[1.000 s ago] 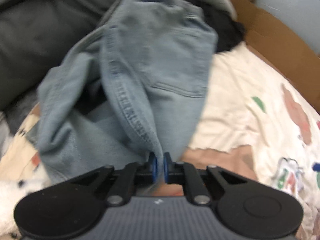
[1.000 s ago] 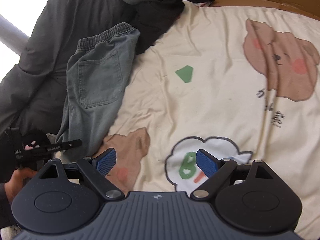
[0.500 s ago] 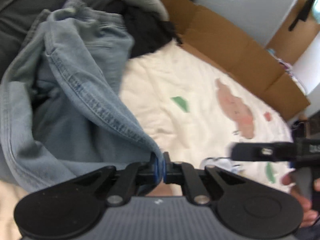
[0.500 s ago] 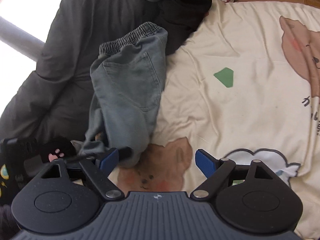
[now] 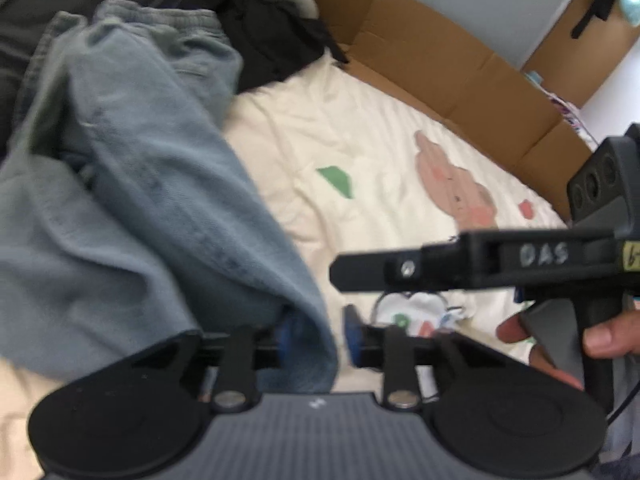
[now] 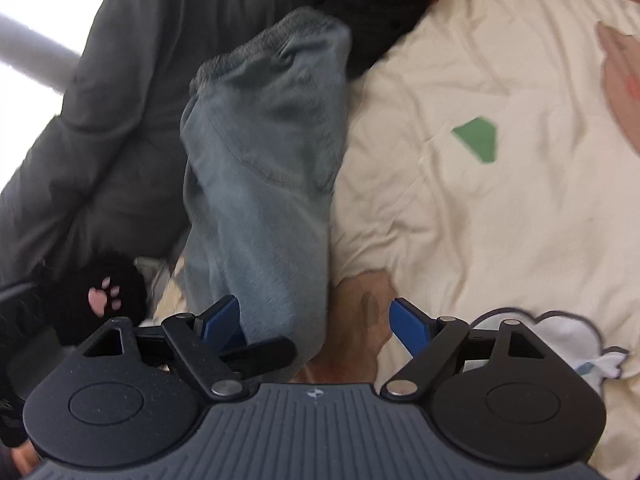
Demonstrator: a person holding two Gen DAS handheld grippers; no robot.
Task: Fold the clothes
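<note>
Light blue jeans [image 5: 152,184] lie bunched on the left side of a cream printed blanket [image 5: 340,128]. Their elastic waistband is at the far end. My left gripper [image 5: 318,336] is open, and a fold of the jeans hangs loose between its blue pads. My right gripper [image 6: 316,322] is open wide over the near end of the jeans [image 6: 264,184], with cloth lying just inside its left finger. The left wrist view shows the right gripper [image 5: 480,264] from the side, close by at the right, held by a hand [image 5: 600,336].
A cardboard wall [image 5: 440,60] runs along the far side of the blanket. A dark grey cover [image 6: 120,100] and a black garment [image 5: 272,40] lie beside and behind the jeans. A black paw-print glove [image 6: 100,292] covers the hand at the lower left.
My left gripper, shut on the jeans' seam before, has opened. The right gripper has moved left until the jeans' near end lies between its fingers, close to the left gripper.
</note>
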